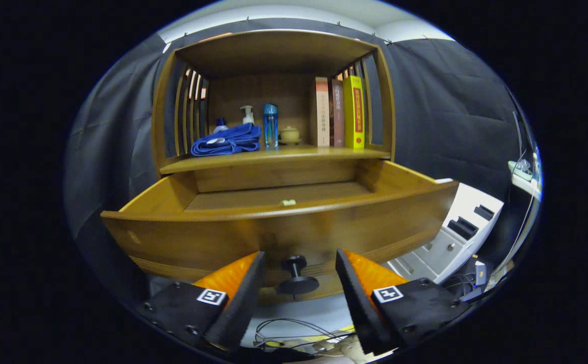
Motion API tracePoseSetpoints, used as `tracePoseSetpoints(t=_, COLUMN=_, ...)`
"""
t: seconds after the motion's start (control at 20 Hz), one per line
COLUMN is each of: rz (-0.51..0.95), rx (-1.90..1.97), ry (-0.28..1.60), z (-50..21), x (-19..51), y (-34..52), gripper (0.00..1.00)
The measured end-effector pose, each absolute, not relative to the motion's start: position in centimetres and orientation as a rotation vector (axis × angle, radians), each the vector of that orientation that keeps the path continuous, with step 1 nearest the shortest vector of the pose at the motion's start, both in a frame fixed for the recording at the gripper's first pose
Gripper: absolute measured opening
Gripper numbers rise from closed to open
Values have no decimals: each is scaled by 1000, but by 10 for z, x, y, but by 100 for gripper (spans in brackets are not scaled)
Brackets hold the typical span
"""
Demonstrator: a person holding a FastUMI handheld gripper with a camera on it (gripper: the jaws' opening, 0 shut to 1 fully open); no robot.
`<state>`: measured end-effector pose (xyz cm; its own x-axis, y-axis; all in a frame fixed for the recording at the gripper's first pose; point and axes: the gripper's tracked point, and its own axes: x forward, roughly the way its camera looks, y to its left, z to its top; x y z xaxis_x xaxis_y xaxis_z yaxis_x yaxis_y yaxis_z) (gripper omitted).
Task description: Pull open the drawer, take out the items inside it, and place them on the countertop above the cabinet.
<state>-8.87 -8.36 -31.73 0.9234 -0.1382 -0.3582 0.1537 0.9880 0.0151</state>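
A wooden cabinet stands ahead with its drawer (274, 230) pulled out toward me. The drawer's dark round knob (295, 275) sits between my fingers, which stand apart on either side without touching it; my gripper (299, 260) is open. Inside the drawer, close behind its front wall, a small pale item (288, 202) lies on the wooden bottom. Above the drawer is the countertop shelf (274, 156), holding a folded blue cloth (228, 141), a white pump bottle (247, 115), a blue bottle (270, 125), a small beige pot (289, 134) and three upright books (338, 112).
Slatted wooden sides and a top board enclose the shelf. A white unit with dark slots (455, 232) stands to the right of the drawer. Loose cables (294, 333) lie on the floor below the fingers. Black cloth walls surround the cabinet.
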Motion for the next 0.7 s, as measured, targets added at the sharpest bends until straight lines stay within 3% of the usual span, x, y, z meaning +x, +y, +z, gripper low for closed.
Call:
tracePoseSetpoints(t=0.05, rz=-138, rx=24, ry=353, z=-306, x=-88, y=-80, gripper=94)
tracePoseSetpoints(t=0.25, rz=-99, rx=-25, ry=318, z=-267, x=-80, y=-72, gripper=97)
tracePoseSetpoints(t=0.7, rz=-44, rx=15, ry=381, z=-235, x=-15, y=-71, gripper=97)
